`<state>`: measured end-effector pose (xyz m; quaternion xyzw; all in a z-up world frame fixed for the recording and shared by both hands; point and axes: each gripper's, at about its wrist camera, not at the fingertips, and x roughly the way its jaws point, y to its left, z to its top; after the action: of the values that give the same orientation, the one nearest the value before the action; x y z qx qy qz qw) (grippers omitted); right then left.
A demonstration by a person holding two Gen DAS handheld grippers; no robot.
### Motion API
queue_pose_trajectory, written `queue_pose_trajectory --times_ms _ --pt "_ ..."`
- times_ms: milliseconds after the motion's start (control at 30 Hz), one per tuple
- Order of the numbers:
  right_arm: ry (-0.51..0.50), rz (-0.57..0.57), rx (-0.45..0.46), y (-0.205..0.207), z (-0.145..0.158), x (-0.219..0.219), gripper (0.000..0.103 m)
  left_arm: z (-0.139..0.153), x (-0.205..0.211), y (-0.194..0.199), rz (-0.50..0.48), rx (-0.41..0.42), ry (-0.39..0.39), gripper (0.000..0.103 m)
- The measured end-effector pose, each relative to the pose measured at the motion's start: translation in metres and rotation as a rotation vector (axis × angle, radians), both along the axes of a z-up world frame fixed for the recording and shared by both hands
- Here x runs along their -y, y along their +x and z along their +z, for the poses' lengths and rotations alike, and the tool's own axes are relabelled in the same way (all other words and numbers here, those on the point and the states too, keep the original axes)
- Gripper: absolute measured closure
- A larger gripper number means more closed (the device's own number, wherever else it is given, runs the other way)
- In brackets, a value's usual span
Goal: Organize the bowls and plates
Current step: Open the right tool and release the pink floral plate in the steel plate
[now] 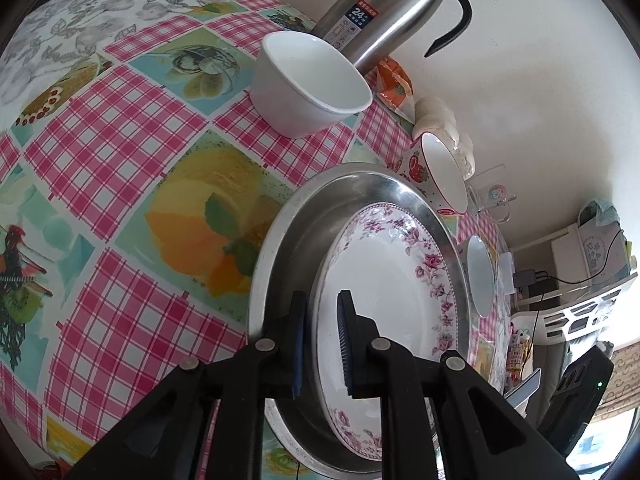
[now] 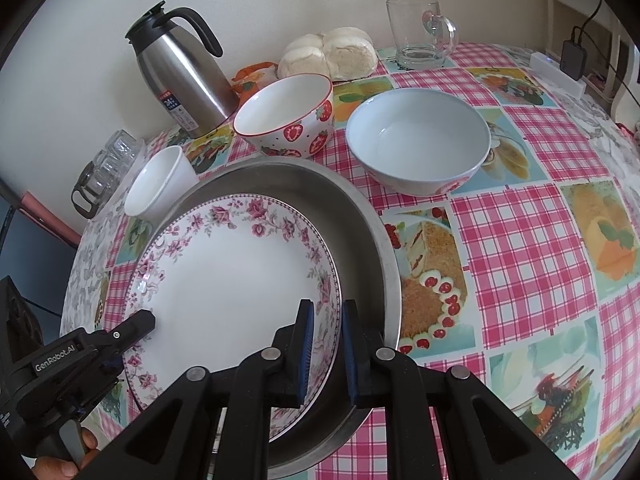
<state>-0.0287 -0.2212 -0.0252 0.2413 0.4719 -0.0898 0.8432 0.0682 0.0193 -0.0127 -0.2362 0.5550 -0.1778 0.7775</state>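
Both grippers clamp the plate (image 2: pixel 236 280), which lies in the pan (image 2: pixel 360 216) on the near surface (image 2: pixel 520 240): left gripper (image 1: pixel 322 344) on its left rim, right gripper (image 2: pixel 326 350) on its right rim.

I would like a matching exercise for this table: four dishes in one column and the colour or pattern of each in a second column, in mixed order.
Things:
1. plate
2. pan
3. large bowl
4. jug

Looks:
A. pale blue inside
B. steel body, black handle
C. pink flower rim
D. plain grey metal

Pairs: 1-C, 2-D, 3-A, 4-B
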Motion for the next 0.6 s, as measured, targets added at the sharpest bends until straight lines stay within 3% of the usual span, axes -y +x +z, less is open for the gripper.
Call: queue_pose_trajectory --times_ms 167,433,600 --pt "0.000 -0.007 0.005 -0.001 0.002 0.001 0.087 0.002 0.004 0.001 -0.016 0.015 -0.011 0.073" --pt "-0.013 -0.044 0.014 -0.005 0.009 0.008 0.085 0.004 0.008 0.004 -0.038 0.014 0.007 0.061" --pt "-0.012 -0.040 0.022 -0.004 0.013 0.008 0.084 0.023 0.010 0.002 -0.046 0.088 0.049 0.048"
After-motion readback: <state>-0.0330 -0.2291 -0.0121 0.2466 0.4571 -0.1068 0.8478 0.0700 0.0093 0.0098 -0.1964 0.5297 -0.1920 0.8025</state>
